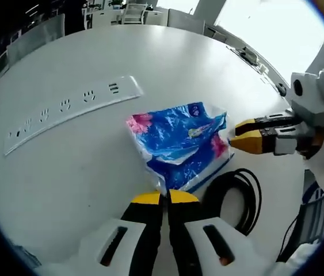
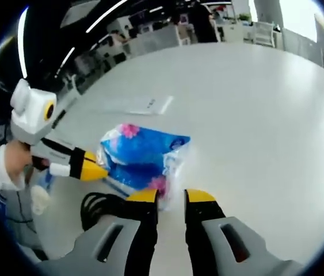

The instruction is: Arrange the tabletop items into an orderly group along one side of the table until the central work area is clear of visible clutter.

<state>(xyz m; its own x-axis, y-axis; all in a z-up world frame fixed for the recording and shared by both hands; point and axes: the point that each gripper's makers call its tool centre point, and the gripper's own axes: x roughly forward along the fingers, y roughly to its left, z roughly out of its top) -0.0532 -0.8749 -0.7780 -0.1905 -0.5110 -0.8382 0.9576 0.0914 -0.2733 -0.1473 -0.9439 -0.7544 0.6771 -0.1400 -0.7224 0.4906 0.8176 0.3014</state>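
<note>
We pinch the tissue pack [image 1: 180,145] with both hand-held grippers, left [image 1: 165,198] and right [image 2: 172,196], mid-desk [image 1: 167,63]; power strip [image 1: 72,111] and cable [image 1: 237,198] remain unsorted.

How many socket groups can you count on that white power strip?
5 socket groups, in a row along the power strip lying up-left of the blue tissue pack in the left gripper view. Its far-left end blurs, so another may be hidden there.
</note>
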